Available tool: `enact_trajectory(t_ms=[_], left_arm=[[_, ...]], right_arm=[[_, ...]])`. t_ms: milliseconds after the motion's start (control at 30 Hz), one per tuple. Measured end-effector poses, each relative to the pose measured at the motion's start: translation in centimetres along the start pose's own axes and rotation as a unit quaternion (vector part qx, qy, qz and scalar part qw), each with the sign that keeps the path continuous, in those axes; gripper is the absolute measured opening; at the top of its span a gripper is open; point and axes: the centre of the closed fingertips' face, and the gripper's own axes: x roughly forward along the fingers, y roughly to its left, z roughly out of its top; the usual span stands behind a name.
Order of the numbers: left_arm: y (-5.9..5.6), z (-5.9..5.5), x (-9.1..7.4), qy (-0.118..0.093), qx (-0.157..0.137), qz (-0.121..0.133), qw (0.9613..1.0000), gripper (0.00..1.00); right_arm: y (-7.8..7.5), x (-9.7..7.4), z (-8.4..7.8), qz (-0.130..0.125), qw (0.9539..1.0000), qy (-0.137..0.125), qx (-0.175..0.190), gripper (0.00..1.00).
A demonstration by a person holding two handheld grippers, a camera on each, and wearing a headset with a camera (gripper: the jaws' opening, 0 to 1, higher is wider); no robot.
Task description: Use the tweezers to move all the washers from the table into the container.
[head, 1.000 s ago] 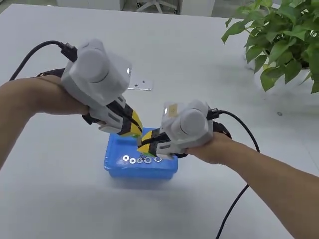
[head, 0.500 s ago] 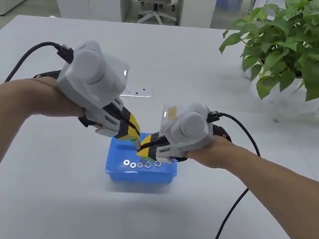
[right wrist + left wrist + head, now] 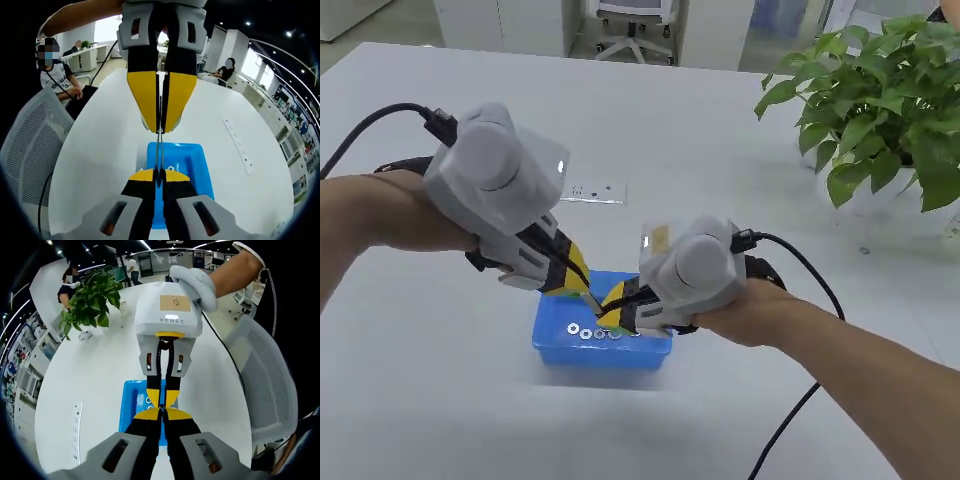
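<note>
1. My right gripper (image 3: 159, 173) and left gripper (image 3: 161, 411) met tip to tip, both pinched tight on the thin tweezers (image 3: 159, 149);
2. just below, washers (image 3: 595, 331) lay in a row inside the blue container (image 3: 552, 348);
3. I judged this a handover of the tweezers above the container; next, one grip must ease off without dropping them.

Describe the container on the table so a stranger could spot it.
On the large white table, look left of the leafy green potted plant, toward the near side. The shallow rectangular blue plastic container sits there, a row of small silver washers inside; nothing else on the table is blue.
</note>
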Motion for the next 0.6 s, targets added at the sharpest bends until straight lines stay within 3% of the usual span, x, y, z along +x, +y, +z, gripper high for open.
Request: enact_trajectory(t_ms=[600], left_arm=[[-2.5,-2.1,1.2,0.014,-0.006,0.004,0.9999,0.05]], right_arm=[[2.4,-0.7,-1.3,0.013,0.9985,0.045,-0.029,0.03]])
